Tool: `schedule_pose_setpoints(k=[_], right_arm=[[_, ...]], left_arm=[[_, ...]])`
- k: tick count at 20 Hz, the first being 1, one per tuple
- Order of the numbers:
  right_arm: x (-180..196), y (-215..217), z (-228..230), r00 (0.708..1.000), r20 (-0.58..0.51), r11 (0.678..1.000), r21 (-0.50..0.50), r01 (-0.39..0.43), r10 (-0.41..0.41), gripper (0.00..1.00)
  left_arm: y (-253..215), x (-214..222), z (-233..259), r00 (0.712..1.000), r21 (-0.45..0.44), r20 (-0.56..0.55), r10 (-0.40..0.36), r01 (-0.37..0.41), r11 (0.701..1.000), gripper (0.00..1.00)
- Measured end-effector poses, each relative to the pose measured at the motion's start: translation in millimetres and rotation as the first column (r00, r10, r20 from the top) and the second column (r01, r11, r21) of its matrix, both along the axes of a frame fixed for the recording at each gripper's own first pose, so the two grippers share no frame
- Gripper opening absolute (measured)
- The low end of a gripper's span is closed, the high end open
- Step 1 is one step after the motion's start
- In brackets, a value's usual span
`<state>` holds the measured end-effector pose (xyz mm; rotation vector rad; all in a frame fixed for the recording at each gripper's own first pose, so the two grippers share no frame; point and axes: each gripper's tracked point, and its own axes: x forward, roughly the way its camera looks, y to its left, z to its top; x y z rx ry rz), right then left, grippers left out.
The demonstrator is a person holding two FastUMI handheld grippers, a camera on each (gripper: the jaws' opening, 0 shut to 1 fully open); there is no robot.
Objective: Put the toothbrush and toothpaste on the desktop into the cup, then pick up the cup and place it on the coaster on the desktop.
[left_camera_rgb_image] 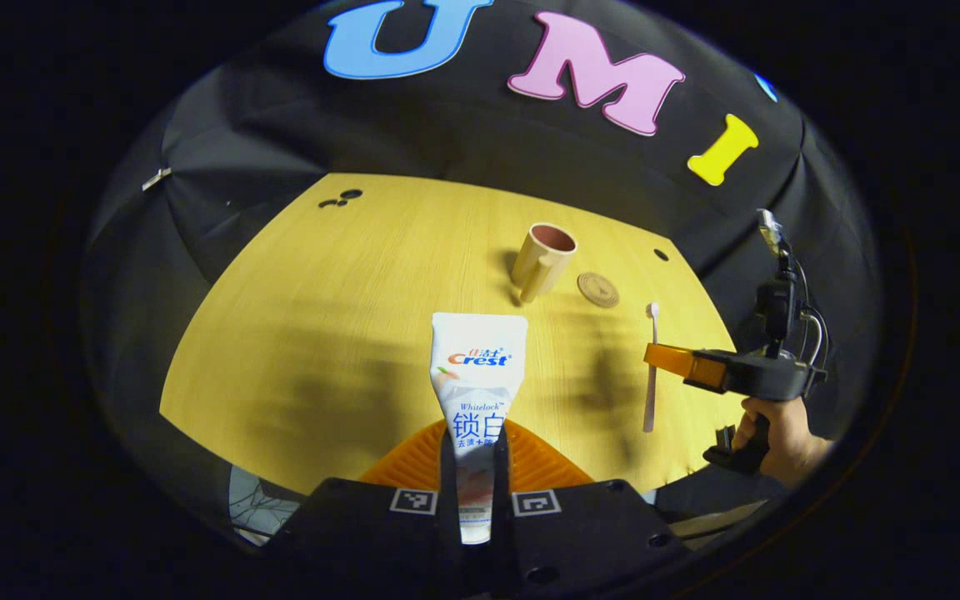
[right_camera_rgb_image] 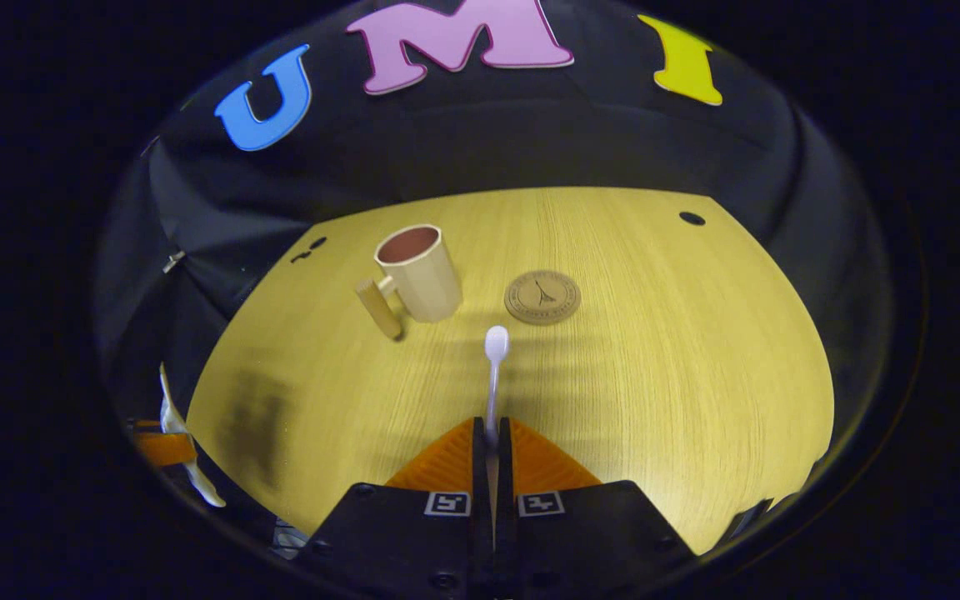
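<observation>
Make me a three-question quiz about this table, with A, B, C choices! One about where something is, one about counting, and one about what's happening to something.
1. Where is the coaster?
A. Under the cup
B. On the desktop beside the cup
C. Inside the cup

2. How many things are inside the cup?
A. None
B. One
C. Two

3. What is happening to the toothpaste?
A. It stands in the cup
B. It lies loose on the desktop
C. The left hand-held gripper pinches it

Answers:
1 B, the coaster lies flat on the desktop, apart from the cup.
2 A, the cup's inside looks empty.
3 C, both fingers press the tube's sides.
</observation>
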<state>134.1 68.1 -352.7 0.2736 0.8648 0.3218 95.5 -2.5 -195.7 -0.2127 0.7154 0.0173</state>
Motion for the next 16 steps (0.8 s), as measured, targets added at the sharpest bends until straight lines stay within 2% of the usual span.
schedule_pose_setpoints(k=[6, 9, 12, 14, 16], right_arm=[[7.4, -10.6, 71.0, 0.988, 0.151, 0.991, 0.135, 0.006, -0.026, 0.06], [11.9, -19.0, 91.5, 0.983, 0.179, 0.980, 0.200, 0.016, -0.053, 0.06], [19.0, -29.6, 103.0, 0.979, 0.193, 0.970, 0.243, 0.019, -0.068, 0.06], [19.5, -36.0, 104.0, 0.980, 0.185, 0.963, 0.269, 0.025, -0.078, 0.06], [21.2, -43.6, 102.5, 0.980, 0.178, 0.959, 0.282, 0.032, -0.085, 0.06]], left_arm=[[-24.8, 64.2, 56.8, 0.982, -0.010, 0.180, -0.061, 0.064, 0.998, 0.18], [-45.0, 103.6, 86.3, 0.949, -0.020, 0.295, -0.108, 0.119, 0.993, 0.18], [-69.1, 144.8, 112.2, 0.901, -0.046, 0.403, -0.161, 0.196, 0.980, 0.18], [-72.6, 173.9, 121.1, 0.881, -0.052, 0.444, -0.164, 0.209, 0.977, 0.18], [-76.5, 200.1, 125.4, 0.872, -0.065, 0.464, -0.158, 0.212, 0.975, 0.18]])
